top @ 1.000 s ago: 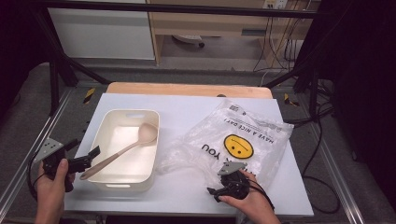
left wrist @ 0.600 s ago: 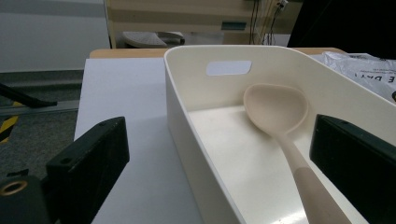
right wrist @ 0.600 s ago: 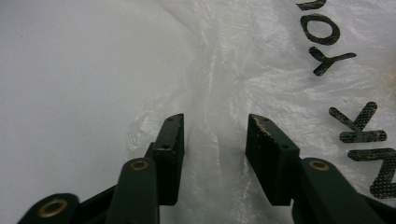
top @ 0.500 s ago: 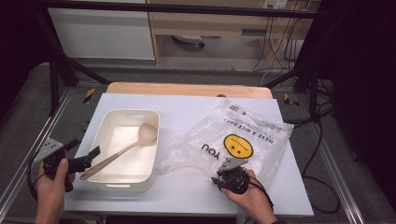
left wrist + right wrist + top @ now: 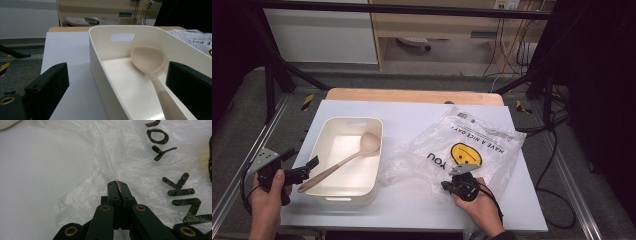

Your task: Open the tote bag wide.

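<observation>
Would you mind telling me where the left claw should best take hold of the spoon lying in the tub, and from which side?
Grip the spoon on its handle end, which juts over the tub's near left rim. Come in from that side, where the left claw already waits open with the handle between its jaws. The slim, raised shaft should pinch easily; the broad bowl lies low inside the walls.

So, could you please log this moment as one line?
right gripper: just closed, pinching plastic bag | left gripper: open, straddling spoon handle at tub
</observation>
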Tool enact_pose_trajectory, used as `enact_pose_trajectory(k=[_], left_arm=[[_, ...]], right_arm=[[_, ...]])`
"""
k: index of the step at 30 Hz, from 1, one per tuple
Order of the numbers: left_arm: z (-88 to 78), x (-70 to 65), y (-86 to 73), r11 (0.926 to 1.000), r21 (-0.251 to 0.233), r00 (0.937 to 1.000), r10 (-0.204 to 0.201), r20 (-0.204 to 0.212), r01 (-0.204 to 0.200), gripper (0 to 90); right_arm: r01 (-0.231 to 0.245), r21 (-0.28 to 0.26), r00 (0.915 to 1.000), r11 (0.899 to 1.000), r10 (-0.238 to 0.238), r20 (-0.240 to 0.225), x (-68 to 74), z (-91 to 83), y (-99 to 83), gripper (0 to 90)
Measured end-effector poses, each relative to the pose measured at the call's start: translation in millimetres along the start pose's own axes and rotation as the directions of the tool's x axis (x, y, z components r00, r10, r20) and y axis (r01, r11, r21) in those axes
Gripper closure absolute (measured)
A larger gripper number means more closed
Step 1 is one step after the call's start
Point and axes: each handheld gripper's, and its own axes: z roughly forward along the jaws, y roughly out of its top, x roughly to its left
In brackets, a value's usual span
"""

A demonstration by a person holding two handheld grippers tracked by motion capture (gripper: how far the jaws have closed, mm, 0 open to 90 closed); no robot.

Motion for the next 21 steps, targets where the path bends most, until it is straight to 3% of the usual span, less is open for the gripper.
enact_pose_trajectory(k=[6,10,14,21], left_arm=[[-2.1,2.4,9.2,1.0000,-0.007,1.0000,0.005,-0.001,-0.005,4.5],[-4.6,-0.2,21.6,0.9999,-0.002,0.9999,0.017,-0.001,-0.017,4.5],[-7.8,-7.1,35.5,0.9999,-0.002,0.9999,0.013,0.003,-0.013,4.8],[-9.3,-26.1,51.2,0.9983,0.002,0.9983,0.058,-0.004,-0.058,5.2]], right_arm=[[-0.058,-0.037,0.9978,0.998,0.057,-0.033,-5.2,7.4,13.1,90.0],[-0.074,-0.064,0.9967,0.995,0.071,-0.039,-7.4,10.2,21.8,90.0],[-0.074,-0.091,0.9968,0.993,0.072,-0.035,-8.4,0.2,32.2,90.0],[-0.073,-0.122,0.9972,0.990,0.071,-0.022,-9.7,-21.6,48.9,90.0]])
